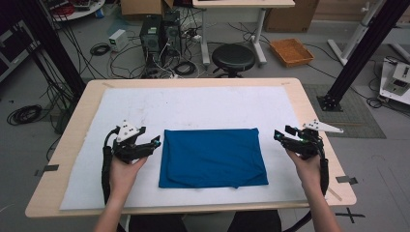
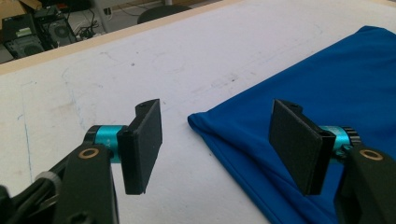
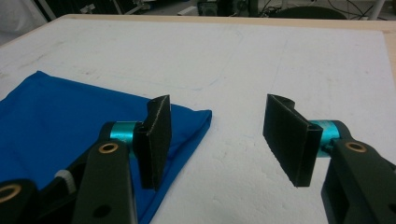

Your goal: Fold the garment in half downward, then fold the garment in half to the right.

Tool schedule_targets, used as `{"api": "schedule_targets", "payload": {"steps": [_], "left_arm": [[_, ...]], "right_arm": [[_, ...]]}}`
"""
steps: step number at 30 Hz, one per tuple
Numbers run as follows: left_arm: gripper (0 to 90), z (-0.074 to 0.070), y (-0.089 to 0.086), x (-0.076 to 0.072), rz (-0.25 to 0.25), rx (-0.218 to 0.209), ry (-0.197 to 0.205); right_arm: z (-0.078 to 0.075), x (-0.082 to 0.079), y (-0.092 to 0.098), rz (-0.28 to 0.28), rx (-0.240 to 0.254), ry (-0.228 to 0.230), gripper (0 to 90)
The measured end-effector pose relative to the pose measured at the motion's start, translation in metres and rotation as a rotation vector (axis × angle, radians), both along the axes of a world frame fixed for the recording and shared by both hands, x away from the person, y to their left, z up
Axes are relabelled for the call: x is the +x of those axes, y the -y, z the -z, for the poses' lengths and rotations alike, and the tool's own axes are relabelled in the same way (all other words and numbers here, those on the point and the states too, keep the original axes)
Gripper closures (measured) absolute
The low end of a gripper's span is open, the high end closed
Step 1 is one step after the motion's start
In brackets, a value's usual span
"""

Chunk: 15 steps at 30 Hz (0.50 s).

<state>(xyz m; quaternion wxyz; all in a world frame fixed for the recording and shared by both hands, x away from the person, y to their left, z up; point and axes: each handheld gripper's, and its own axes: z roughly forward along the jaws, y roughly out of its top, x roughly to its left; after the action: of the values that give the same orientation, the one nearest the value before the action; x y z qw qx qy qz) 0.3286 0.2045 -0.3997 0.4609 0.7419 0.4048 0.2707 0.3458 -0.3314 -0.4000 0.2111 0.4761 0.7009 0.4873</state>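
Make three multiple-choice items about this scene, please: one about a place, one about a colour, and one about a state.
1. Where does the folded cloth lie?
A. on the floor
B. on the white sheet, between the two tools
C. on the black stool

2. What colour is the cloth?
A. blue
B. red
C. yellow

3. In what state is the left tool?
A. shut on the cloth
B. shut on nothing
C. open, with nothing pressed between its pads

Right letters:
1. B: the high view shows the cloth on the white sheet with the left tool at its left edge and the right tool at its right edge.
2. A: all three views show it plain blue.
3. C: the left gripper view shows the pads standing wide apart, the cloth's corner lying on the sheet beyond them.
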Motion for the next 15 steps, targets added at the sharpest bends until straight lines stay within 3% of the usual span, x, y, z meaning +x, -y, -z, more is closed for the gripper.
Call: {"api": "schedule_targets", "payload": {"steps": [15], "left_arm": [[35.1, -0.0039, 0.0078, -0.0006, 0.008, -0.030, -0.003]], "right_arm": [[-0.0024, -0.0042, 0.0060, 0.012, 0.007, 0.009, 41.9]]}}
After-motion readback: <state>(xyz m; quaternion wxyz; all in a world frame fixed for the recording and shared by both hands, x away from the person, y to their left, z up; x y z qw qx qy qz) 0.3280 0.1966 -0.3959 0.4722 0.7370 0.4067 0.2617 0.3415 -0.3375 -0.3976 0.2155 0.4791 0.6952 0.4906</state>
